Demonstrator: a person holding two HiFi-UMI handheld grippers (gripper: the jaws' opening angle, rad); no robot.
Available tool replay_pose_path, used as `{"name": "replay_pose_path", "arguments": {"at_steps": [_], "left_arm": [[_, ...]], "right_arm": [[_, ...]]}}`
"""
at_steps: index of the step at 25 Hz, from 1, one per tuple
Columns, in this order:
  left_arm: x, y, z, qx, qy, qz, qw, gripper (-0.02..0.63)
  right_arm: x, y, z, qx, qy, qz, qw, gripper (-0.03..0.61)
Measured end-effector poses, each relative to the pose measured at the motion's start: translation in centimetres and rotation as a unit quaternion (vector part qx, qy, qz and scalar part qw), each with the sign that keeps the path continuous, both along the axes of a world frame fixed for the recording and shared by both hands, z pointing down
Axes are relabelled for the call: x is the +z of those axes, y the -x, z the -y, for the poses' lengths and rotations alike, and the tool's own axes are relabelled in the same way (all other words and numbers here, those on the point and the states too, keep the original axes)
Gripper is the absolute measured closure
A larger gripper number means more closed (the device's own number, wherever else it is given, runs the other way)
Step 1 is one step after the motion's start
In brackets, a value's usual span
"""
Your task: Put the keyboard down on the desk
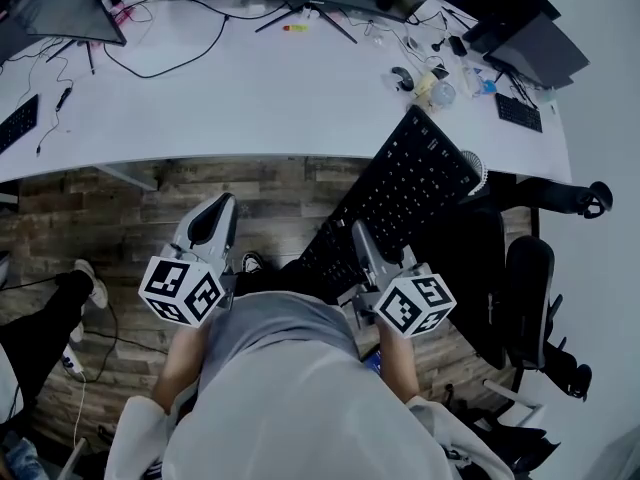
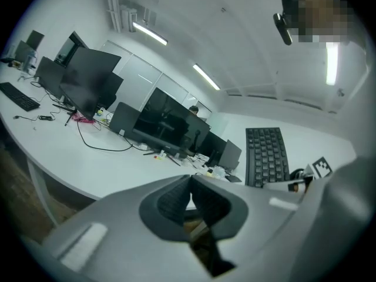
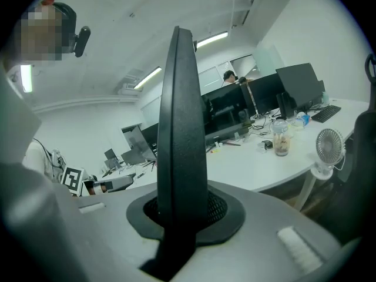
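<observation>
Black keyboard (image 1: 405, 203), clamped at its near end in my right hand-held gripper (image 1: 363, 240), sits edge-on between the jaws. Its long axis runs away from me and to the right, keys up, with the far end over the front edge of the white table (image 1: 250, 98). My left hand-held gripper (image 1: 214, 216) is pinched together with nothing in it, off to the keyboard's left.

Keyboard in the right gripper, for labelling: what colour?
The flat keyboard is black; best in head view.
</observation>
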State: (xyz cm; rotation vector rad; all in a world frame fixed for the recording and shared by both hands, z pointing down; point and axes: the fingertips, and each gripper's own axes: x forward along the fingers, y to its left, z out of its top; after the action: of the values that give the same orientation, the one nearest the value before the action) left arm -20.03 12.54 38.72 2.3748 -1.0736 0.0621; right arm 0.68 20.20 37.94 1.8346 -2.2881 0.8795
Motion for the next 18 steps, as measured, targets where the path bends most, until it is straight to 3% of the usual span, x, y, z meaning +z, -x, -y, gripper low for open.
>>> {"name": "replay_pose_path", "arguments": {"at_steps": [11, 18], "left_arm": [[0.8, 0.1, 2.0, -0.006, 0.015, -0.006, 0.9999, 0.614], [0.3, -0.2, 7.4, -0.014, 0.009, -0.006, 0.9999, 0.614]], "right_arm": [[-0.6, -0.6, 3.5, 0.002, -0.006, 0.012, 1.000, 0.511], [-0.4, -1.2, 9.3, -0.004, -0.011, 0.018, 1.000, 0.511]]}}
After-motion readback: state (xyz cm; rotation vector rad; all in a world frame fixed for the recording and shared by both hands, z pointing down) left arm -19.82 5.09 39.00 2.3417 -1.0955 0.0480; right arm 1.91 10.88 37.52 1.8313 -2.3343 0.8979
